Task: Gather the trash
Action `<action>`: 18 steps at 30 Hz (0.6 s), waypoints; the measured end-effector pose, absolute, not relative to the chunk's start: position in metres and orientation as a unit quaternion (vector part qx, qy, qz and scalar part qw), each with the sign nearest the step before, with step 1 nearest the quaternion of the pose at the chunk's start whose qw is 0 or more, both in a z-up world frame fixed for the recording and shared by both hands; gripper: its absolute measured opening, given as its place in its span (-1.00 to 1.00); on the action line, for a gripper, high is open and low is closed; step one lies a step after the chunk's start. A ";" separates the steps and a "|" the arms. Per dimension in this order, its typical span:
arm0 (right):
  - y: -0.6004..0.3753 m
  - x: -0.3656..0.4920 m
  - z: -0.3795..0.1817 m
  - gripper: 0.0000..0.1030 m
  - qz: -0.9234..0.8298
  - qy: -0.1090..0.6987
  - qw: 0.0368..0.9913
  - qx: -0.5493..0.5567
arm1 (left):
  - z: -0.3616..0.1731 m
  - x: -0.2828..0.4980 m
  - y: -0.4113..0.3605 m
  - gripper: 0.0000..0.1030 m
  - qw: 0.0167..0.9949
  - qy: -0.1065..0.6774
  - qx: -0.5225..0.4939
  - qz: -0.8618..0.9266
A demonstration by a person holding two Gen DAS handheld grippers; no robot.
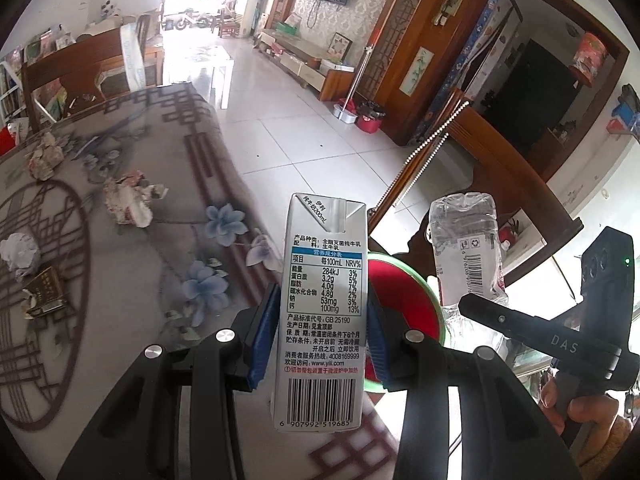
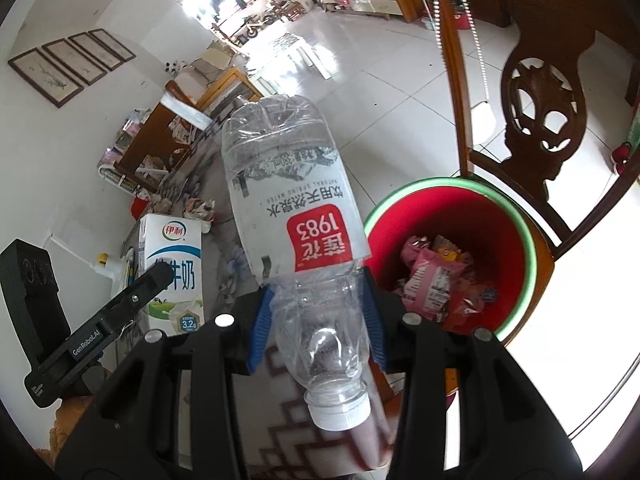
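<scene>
My left claw (image 1: 322, 330) was closed on a white milk carton (image 1: 322, 308), its blue pads (image 1: 262, 334) pressed against both narrow sides; the carton stood upright, nutrition panel toward the camera. My right claw (image 2: 318, 320) was clamped on a clear plastic water bottle (image 2: 296, 208) at its lower body, just above the neck, with the white cap (image 2: 342, 412) pointing back toward the camera and the base pointing away. The bottle looked crumpled where the pads gripped it. I held both items above the edge of the counter (image 1: 132, 248), near a red bin (image 2: 452, 256) with a green rim that held pink wrappers (image 2: 430, 276). The bin stood beside a carved wooden chair (image 2: 536, 120). On the counter's patterned cloth lay several crumpled paper wads (image 1: 128, 200) and a small gold packet (image 1: 44, 292), well apart from the claws.
</scene>
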State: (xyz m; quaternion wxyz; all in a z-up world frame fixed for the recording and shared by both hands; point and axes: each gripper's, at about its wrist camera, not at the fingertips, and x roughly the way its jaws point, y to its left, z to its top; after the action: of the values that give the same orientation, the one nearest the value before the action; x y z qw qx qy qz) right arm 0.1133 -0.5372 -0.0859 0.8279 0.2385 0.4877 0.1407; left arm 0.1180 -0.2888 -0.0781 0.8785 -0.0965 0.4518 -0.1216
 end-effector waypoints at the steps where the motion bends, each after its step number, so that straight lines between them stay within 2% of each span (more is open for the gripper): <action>1: -0.541 0.114 -0.087 -0.22 0.139 0.488 0.828 0.240 | -0.079 0.120 -0.292 -0.26 0.878 0.453 -0.096 -0.123; 18: -0.593 0.122 -0.105 -0.22 0.105 0.498 0.819 0.263 | -0.092 0.152 -0.346 -0.26 0.865 0.473 -0.081 -0.148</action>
State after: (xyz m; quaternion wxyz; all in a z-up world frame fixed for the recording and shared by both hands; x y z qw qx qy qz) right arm 0.1219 -0.5933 -0.1054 0.8195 0.2629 0.4983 0.1052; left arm 0.1515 -0.3456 -0.0916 0.8647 -0.0813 0.4731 -0.1478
